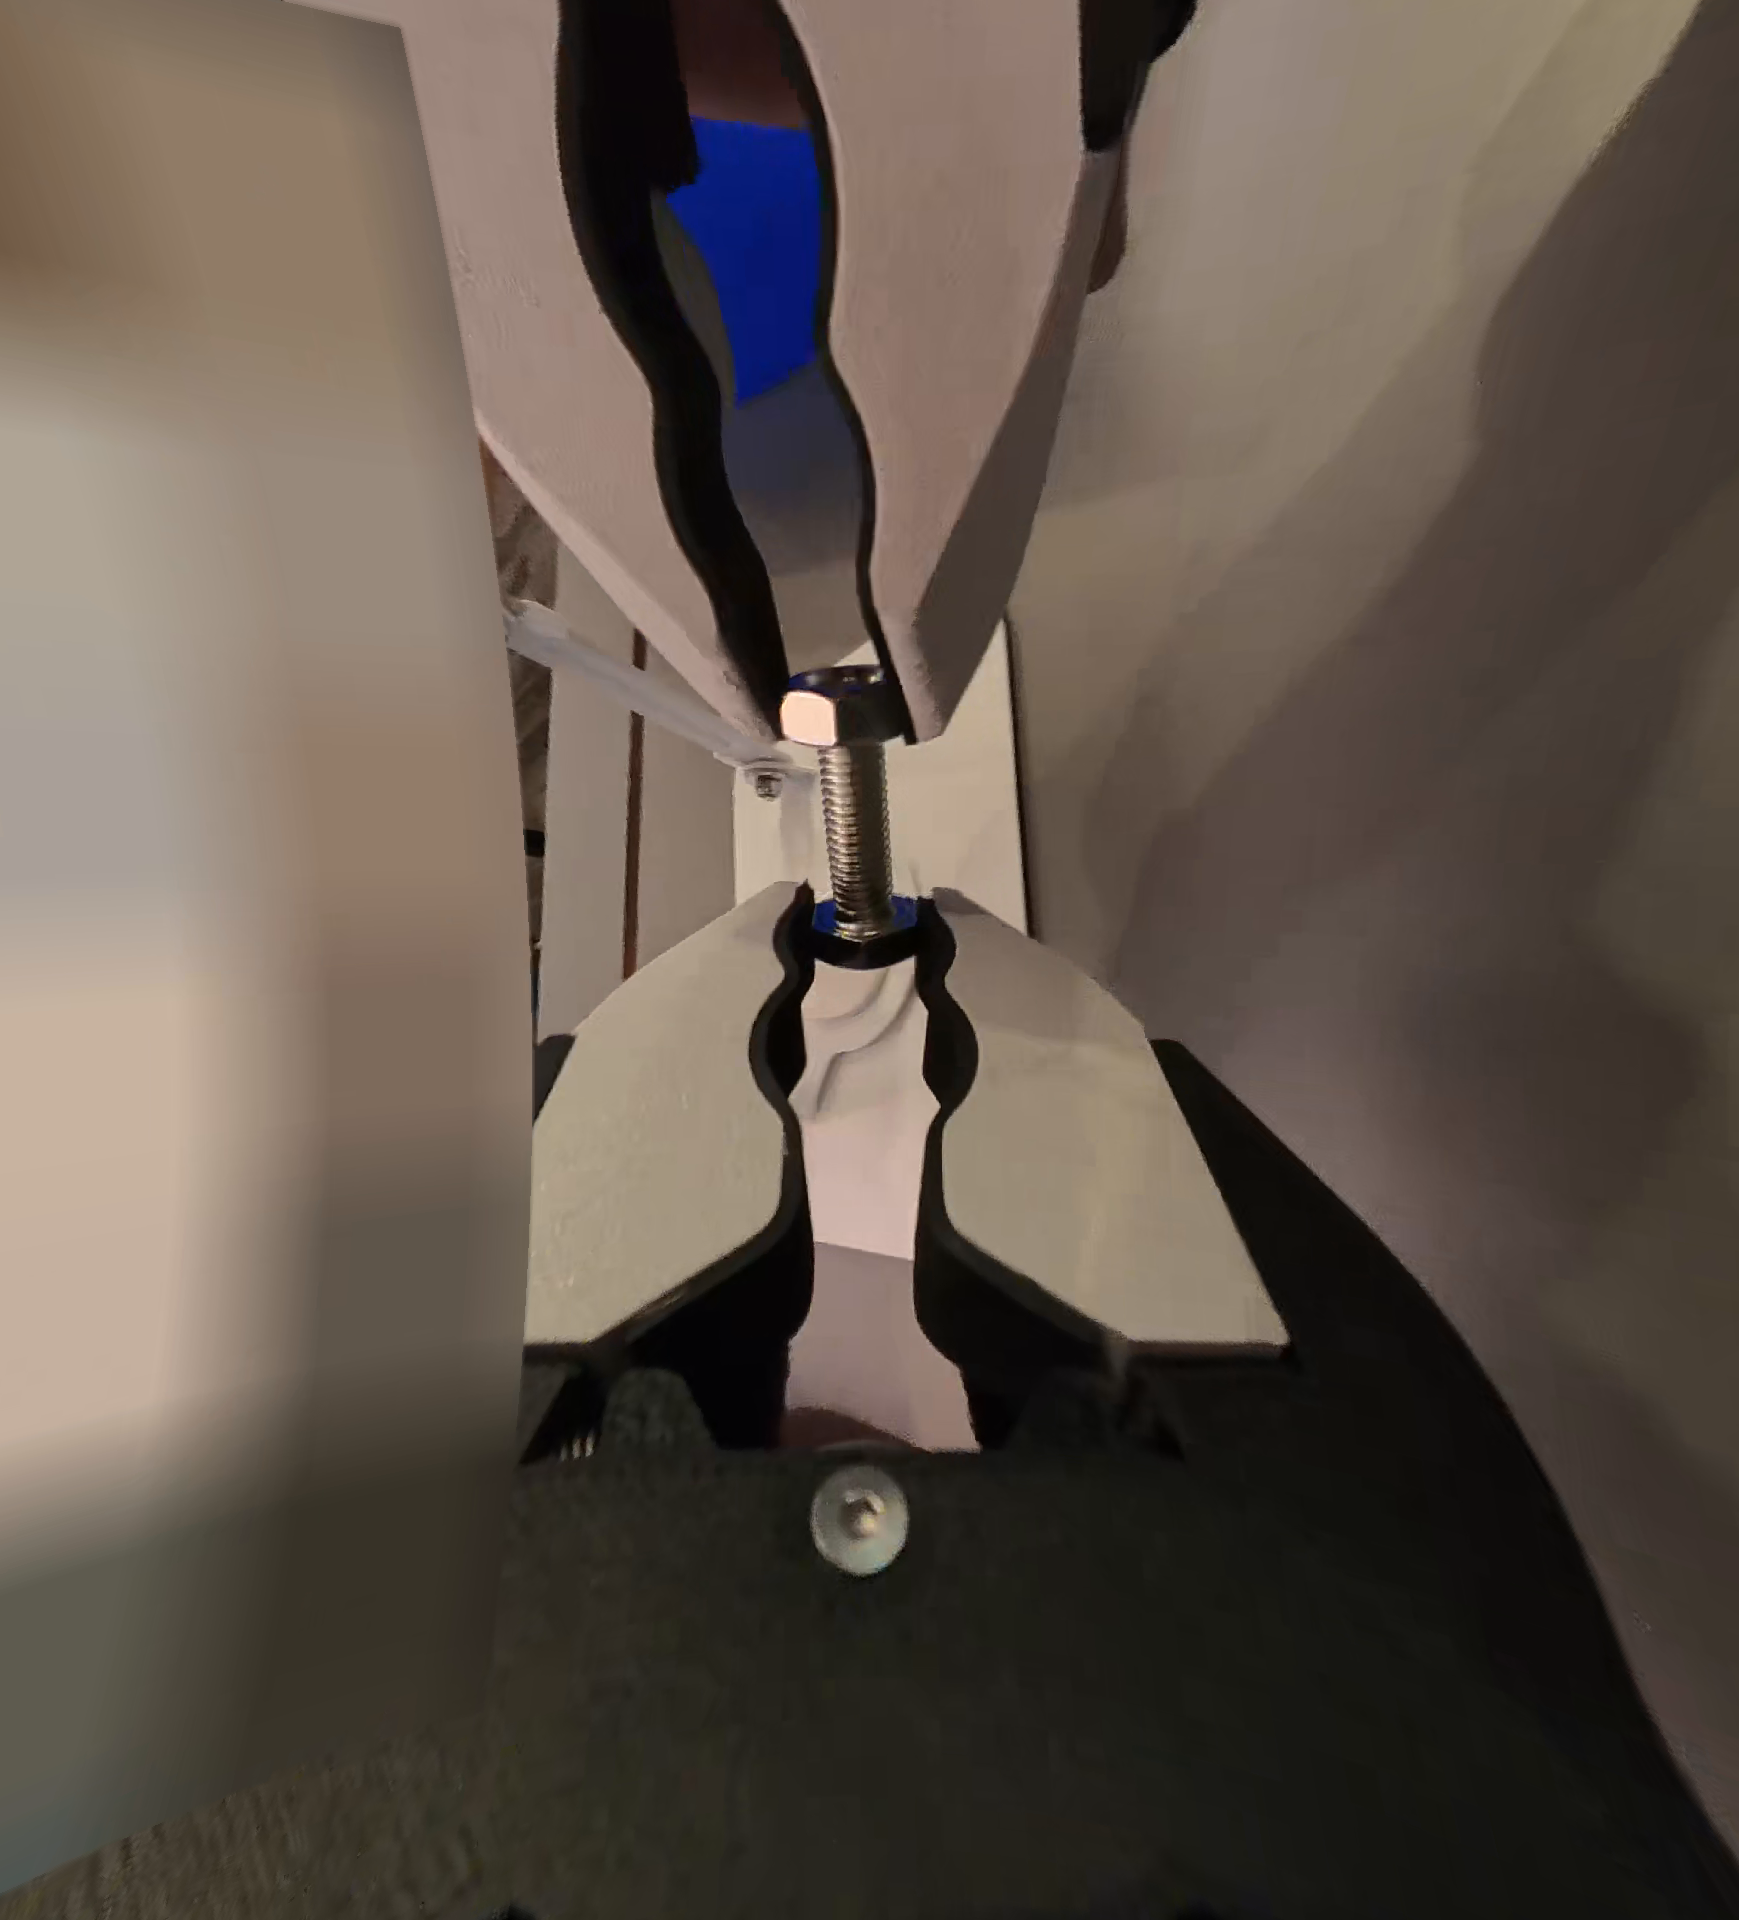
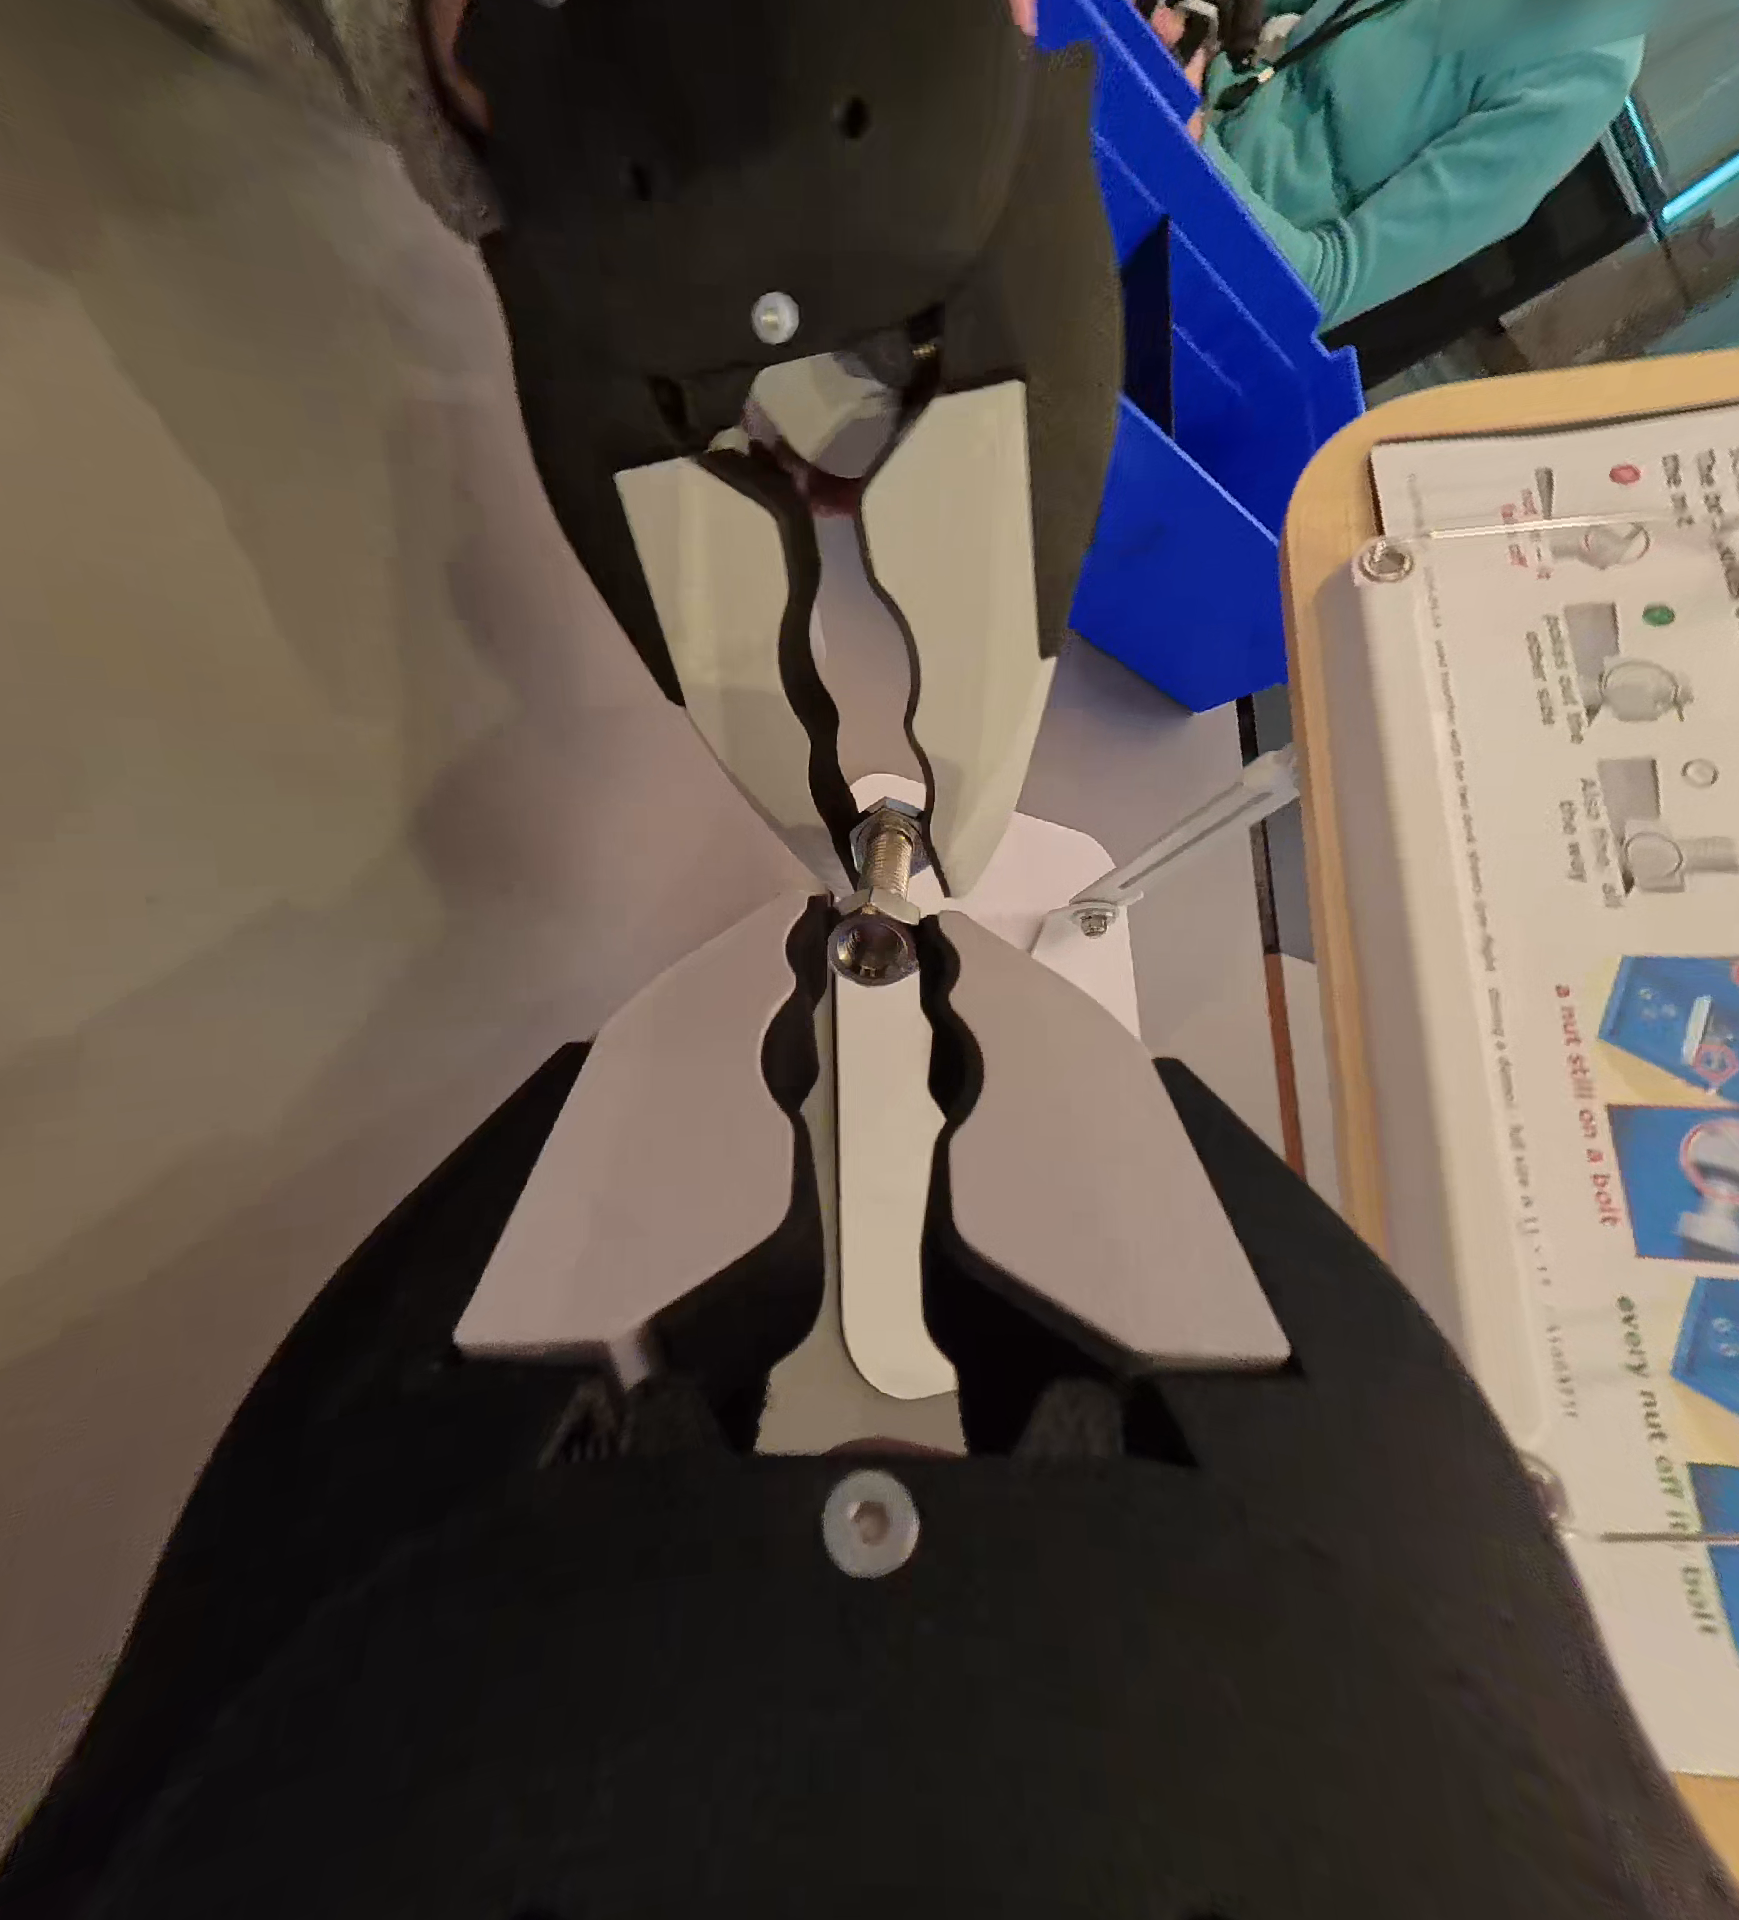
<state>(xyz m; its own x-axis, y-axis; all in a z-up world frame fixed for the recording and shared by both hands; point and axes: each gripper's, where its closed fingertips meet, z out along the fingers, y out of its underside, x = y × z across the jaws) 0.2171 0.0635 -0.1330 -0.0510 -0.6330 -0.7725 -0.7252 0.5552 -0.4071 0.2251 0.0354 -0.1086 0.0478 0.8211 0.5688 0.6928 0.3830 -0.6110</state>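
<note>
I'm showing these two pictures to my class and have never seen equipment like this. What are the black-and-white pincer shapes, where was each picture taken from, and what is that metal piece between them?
Each pincer is a hand-held two-finger gripper with a camera on it that looks forward along its fingers. So each picture shows its own gripper at the bottom and the other one facing it from the top.

In the left wrist view, the left gripper is closed on a nut at the end of a silver bolt. In the right wrist view, the right gripper clamps the bolt's hexagonal head.

Underneath lies a white metal bracket. To the right are a blue bin and a wooden board carrying an illustrated instruction sheet. A person in a teal top is beyond.
</note>
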